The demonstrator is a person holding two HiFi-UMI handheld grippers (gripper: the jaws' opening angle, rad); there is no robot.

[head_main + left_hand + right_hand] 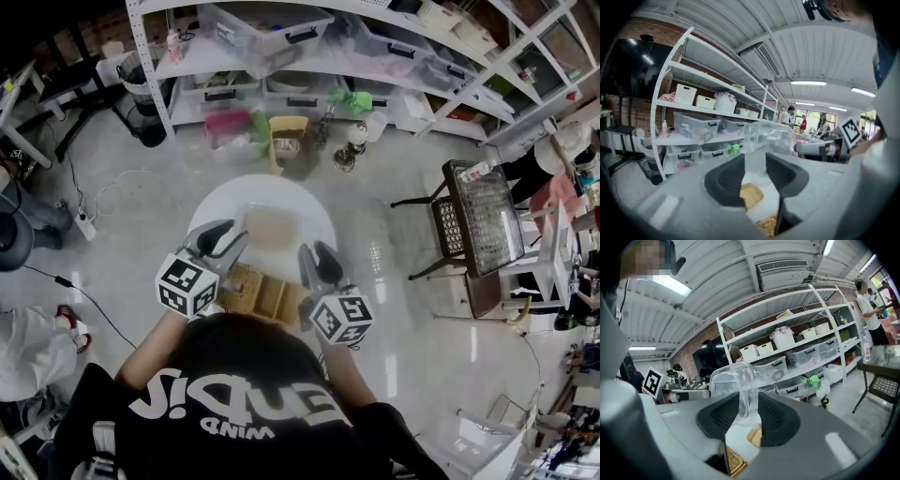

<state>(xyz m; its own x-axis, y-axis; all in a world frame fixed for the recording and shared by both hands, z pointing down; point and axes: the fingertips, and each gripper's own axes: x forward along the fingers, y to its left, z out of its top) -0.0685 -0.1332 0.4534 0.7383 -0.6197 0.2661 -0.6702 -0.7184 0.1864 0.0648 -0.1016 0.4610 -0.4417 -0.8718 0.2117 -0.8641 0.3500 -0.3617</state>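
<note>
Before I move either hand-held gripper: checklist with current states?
1. Left hand-held gripper shut on the clear container: ok.
2. Right hand-held gripper shut on the same container: ok.
3. Container level between the two grips: cannot tell.
4. Container off the white table: cannot tell.
5. Tan piece lies on the table below the jaws, not pinched: ok.
6. Wicker tray sits near the person, apart from the jaws: ok.

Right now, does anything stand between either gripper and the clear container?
Nothing visible does. The left gripper and the right gripper each have their jaws already closed on an edge of the clear container, one on either side, over the table.
</note>
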